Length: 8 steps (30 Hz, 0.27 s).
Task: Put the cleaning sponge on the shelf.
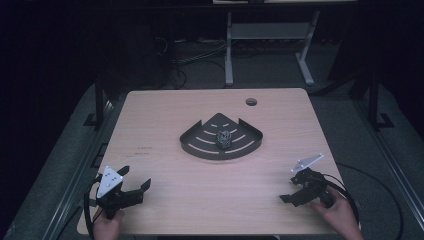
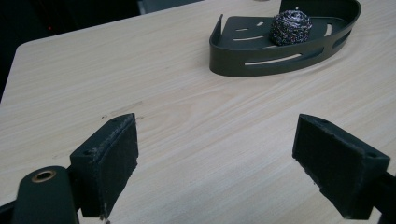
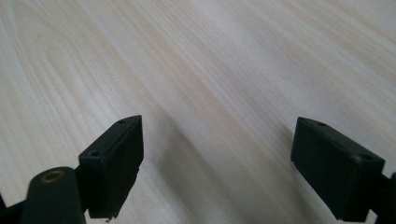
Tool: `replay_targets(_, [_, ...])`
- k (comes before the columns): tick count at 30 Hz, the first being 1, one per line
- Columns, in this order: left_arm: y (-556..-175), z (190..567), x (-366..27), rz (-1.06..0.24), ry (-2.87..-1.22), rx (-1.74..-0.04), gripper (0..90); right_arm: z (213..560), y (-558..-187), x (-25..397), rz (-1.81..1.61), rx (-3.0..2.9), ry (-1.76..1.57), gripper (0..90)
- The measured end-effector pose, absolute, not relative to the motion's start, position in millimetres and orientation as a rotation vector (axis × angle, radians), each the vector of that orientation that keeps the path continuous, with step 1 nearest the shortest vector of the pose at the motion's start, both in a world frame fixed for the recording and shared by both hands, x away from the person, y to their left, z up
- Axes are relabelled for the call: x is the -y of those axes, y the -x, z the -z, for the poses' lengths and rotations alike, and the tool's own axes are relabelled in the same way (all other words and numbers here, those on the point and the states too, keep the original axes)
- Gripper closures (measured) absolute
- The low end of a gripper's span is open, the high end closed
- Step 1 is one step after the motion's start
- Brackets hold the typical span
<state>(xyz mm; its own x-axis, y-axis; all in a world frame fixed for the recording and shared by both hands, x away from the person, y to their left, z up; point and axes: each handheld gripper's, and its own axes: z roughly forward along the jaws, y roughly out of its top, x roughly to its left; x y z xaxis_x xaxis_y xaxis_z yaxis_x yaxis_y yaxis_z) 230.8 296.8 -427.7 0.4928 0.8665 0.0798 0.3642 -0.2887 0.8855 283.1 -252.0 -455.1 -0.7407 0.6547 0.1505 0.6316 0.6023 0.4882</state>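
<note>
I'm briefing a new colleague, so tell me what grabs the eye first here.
A dark fan-shaped slotted tray sits mid-table, with a metal scouring ball resting inside it. Nearer the person, the left gripper and right gripper rest at the table's two near corners, jaws wide open and holding nothing.

We see a pale wood-grain surface (image 1: 170, 150) with a round cable hole (image 1: 251, 102) near its far edge and faint dark marks (image 1: 142, 150) toward its left side. Beyond it, on the dim floor, a white desk frame (image 1: 270, 45) stands beside loose cables (image 1: 195, 52).
</note>
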Motion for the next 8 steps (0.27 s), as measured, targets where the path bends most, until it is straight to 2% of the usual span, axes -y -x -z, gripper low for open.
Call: replay_targets(8, [-231.8,428.4,-294.9,-0.723,-1.867,-1.021,13.7,454.8,-259.3,249.5,-0.882,-2.691,-1.131,14.9])
